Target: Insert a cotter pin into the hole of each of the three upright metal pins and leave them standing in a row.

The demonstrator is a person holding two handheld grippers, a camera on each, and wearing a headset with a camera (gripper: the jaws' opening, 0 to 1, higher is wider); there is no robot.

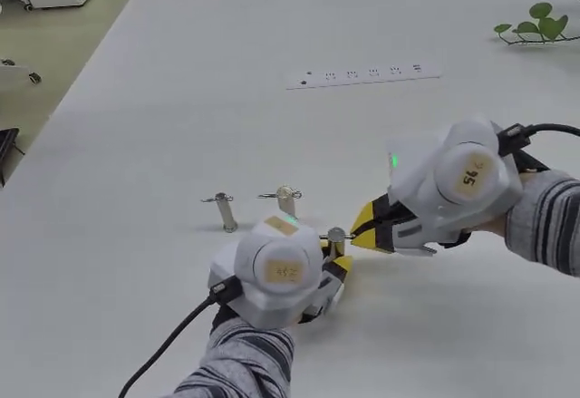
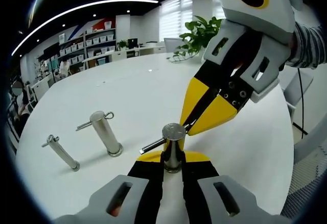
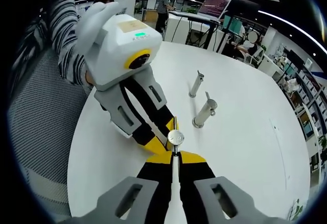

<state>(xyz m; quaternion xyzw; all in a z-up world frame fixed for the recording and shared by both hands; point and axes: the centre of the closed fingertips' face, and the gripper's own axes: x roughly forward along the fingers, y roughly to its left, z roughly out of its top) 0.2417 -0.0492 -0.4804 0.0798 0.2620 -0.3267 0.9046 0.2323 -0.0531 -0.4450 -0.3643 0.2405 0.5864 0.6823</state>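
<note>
- The left tongs (image 2: 173, 158) are pressed together on the lower shaft of the third metal pin (image 2: 173, 134). They hold it upright on the counter (image 2: 153, 91).
- The right tongs (image 3: 174, 156) are pressed together on a thin cotter pin (image 2: 151, 145). Their yellow tips stand just beside the top of the metal pin, on the side away from the other two pins.
- The relation that matters is this: the cotter pin lies level, with its long axis across the upright shaft and in line with the right tongs. Its free end shows on the opposite side of the shaft, so I judge it is through the hole. How deep it sits, I cannot tell.
- The right tongs are the ones on the cotter pin. I judge the coming move is theirs: a push along this same axis, then letting go, while the left tongs keep the shaft steady.
- The metal pin is a smooth, bright cylinder with a flat round top. The cotter pin is thin wire. Both tongs have black fingers with yellow tips under a white shell.
- To the left, the middle metal pin (image 1: 287, 200) and the far metal pin (image 1: 225, 212) stand in a row with the third one, each with a wire across its top.
- The counter is matte white. A power strip (image 1: 362, 75) and a plant (image 1: 539, 24) lie well apart, at the far side.
</note>
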